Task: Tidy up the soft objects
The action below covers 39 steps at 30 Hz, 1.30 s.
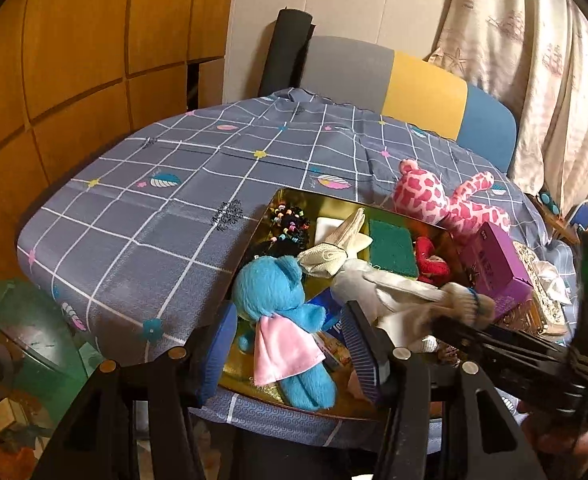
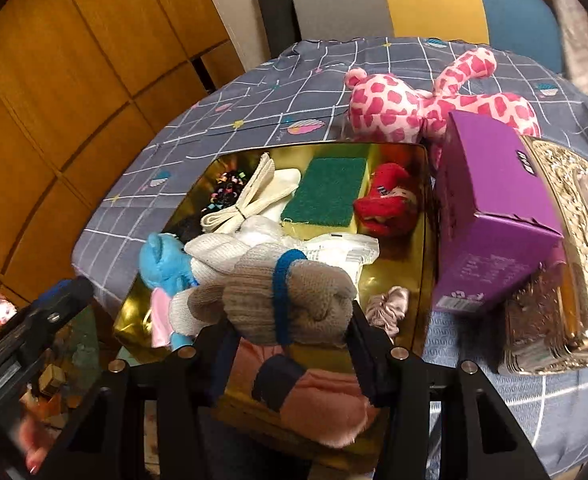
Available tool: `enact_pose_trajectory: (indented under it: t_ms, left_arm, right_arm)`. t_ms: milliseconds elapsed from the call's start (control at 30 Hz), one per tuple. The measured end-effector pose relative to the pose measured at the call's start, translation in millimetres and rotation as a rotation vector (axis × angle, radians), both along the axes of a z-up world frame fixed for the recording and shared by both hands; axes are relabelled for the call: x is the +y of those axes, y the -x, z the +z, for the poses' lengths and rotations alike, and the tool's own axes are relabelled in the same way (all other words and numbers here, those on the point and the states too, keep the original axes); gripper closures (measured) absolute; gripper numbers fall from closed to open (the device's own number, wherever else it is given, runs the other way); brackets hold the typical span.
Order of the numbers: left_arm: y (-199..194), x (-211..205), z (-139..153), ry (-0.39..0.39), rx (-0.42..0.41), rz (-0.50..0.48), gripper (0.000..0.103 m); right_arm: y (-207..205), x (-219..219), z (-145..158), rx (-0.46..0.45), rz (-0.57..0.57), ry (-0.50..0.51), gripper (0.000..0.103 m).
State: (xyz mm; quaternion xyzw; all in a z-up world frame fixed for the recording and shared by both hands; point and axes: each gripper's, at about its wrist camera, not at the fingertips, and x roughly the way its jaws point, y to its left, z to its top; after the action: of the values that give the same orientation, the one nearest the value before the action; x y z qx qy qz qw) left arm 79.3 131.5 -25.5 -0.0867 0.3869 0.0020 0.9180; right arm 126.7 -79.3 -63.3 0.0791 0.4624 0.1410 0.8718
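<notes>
Soft toys and knits are piled in a shiny gold tray (image 2: 426, 216) sitting on the desk (image 1: 134, 208), which has a grey checked cloth over it.

Right gripper (image 2: 290, 316) first: its fingers (image 2: 368, 344) are partway apart and clamped on a bundle of beige knit gloves (image 2: 294, 300) with a blue cuff band, held over the lower middle of the tray. In the left wrist view the same bundle shows at right of centre, with the right gripper's black frame coming in from the lower right corner.

Left gripper (image 1: 290, 344): fingers (image 1: 356, 344) roughly half open, and the blue plush bear (image 1: 282, 320) with its pink cape sits in the gap between them. Can't tell if the pads are actually touching it or just hovering above, so I won't call that one.

Other stuff in the tray: green scouring sponge (image 2: 326, 196), red plush (image 2: 386, 200), a cream cloth strip (image 2: 246, 200) tied in the middle, beaded hair ties (image 1: 290, 220), and a pink scrunchie (image 2: 388, 306). The pink spotted plush (image 2: 406, 108) lies on the cloth just past the tray's far edge, next to a purple box (image 2: 494, 208).

Hard to make out: the pink knit thing (image 2: 326, 404) under the right fingers is mostly covered, and a packet below the gloves is half buried.
</notes>
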Motion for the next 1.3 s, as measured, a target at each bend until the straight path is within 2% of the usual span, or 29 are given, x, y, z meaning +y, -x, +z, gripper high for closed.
enact_pose_trajectory:
  t_ms: [100,233,367,533,600,667,767,1033,1167,1300]
  left_arm:
    - [0.7,-1.4,2.1,-0.012,0.008,0.012,0.048]
    - [2.6,-0.5,2.5,-0.015,0.014,0.022,0.048]
    - [8.2,2.0,4.4,-0.018,0.001,0.054,0.048]
    - [11.5,-0.6,7.1,-0.07,0.002,0.115,0.048]
    - [12.6,-2.6,8.4,-0.082,0.0,0.121,0.048]
    - [14.6,-5.2,10.0,-0.085,-0.002,0.122,0.048]
    - [17.6,-9.0,13.0,-0.086,0.001,0.127,0.048]
    - [30.3,-15.2,21.9,-0.127,0.002,0.16,0.048]
    - [34.2,-14.0,21.0,-0.113,0.044,0.16,0.048]
    - [38.9,-14.1,18.6,-0.099,0.072,0.166,0.048]
  right_arm:
    - [-7.4,4.3,-5.8,-0.007,-0.019,0.06,0.049]
    - [-13.8,2.1,-12.5,0.01,-0.048,0.088,0.047]
    - [-4.3,-0.8,-7.2,-0.018,-0.07,0.13,0.026]
    - [16.4,-8.1,10.8,-0.088,-0.08,0.148,0.024]
    - [23.2,-10.3,18.0,-0.113,-0.085,0.147,0.02]
    - [29.3,-10.6,24.4,-0.132,-0.088,0.149,0.01]
    - [36.6,-9.6,33.7,-0.127,-0.087,0.127,0.001]
    - [53.4,-0.6,51.7,-0.084,-0.104,0.14,0.0]
    - [62.9,-3.2,55.7,-0.072,-0.14,0.136,0.0]
    - [72.0,-3.7,59.5,-0.096,-0.173,0.183,0.0]
